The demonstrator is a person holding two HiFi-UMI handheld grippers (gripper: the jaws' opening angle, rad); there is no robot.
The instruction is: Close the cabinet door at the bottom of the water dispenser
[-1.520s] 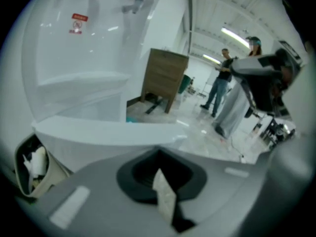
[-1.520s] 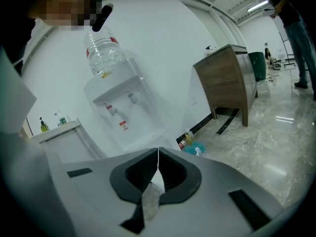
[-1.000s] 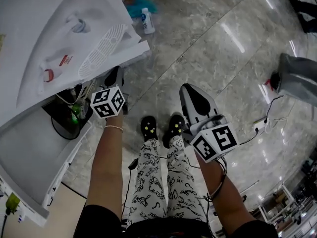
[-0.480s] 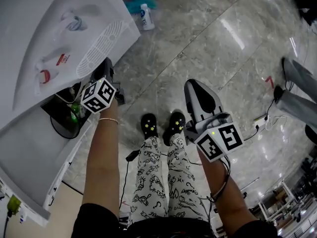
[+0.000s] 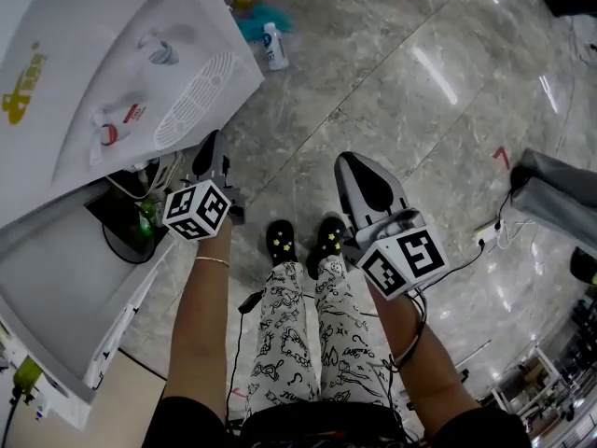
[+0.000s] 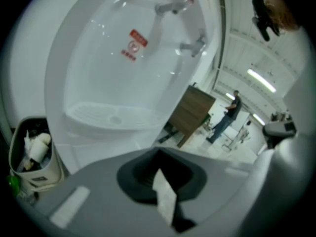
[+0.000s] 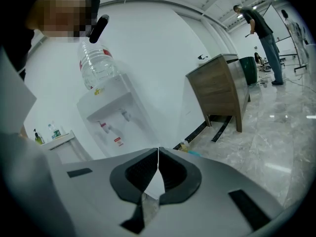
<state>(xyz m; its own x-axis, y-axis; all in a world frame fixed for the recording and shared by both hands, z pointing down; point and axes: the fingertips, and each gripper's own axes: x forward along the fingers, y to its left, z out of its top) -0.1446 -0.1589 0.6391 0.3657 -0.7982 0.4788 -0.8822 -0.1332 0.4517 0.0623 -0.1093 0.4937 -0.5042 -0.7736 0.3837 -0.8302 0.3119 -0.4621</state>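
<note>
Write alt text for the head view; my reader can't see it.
Looking steeply down, the left gripper is beside the lower front of a white water dispenser, whose bottom cabinet door appears swung open at lower left. The right gripper hangs apart over the marble floor, near the person's shoes.

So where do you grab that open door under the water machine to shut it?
Probably the long white edge of the cabinet door, towards its free end. The door stands swung open on the person's left, so the left gripper, close beside it, can reach that edge from the room side.
</note>
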